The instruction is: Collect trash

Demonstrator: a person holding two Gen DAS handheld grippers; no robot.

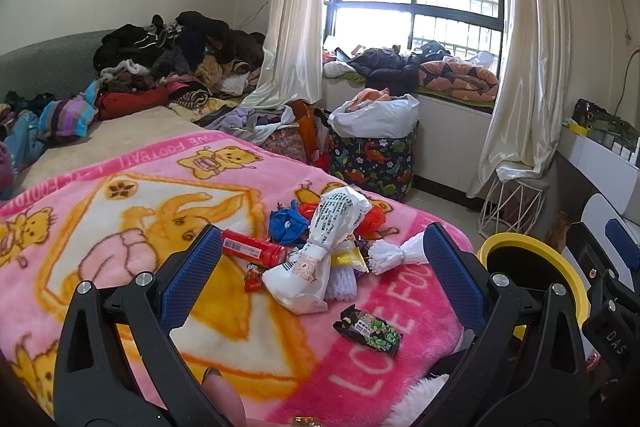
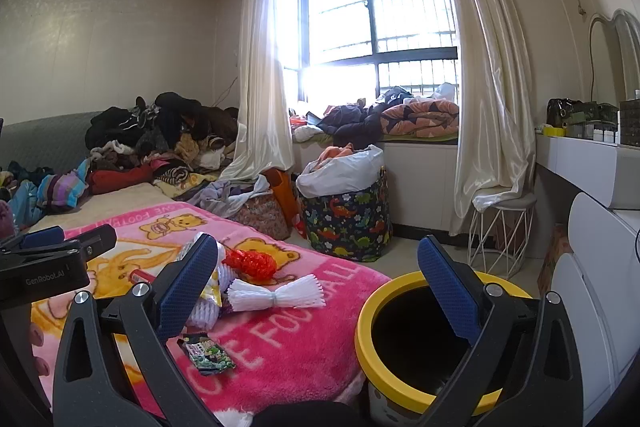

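Barely begun, judging by the layout: both left gripper [image 1: 322, 269] and right gripper [image 2: 316, 287] hovering with jaws wide open, nothing held. All litter lying on the pink blanket [image 1: 120, 211] of the bed: white printed plastic bag [image 1: 320, 247], red tube [image 1: 252, 250], blue crumpled wrapper [image 1: 286, 223], orange foam net [image 2: 250, 262], white foam net [image 2: 276, 294], dark green snack packet [image 1: 370, 330]. Yellow-rimmed bin [image 2: 400, 389] standing just beside the bed, its inside dark, contents impossible to tell. Readable: "LOVE FOOTBALL" woven along the blanket border, "GenRobot.AI" on the left gripper's housing in the right wrist view, "DAS" on the right gripper's body. Bag print and packet label too small to read.
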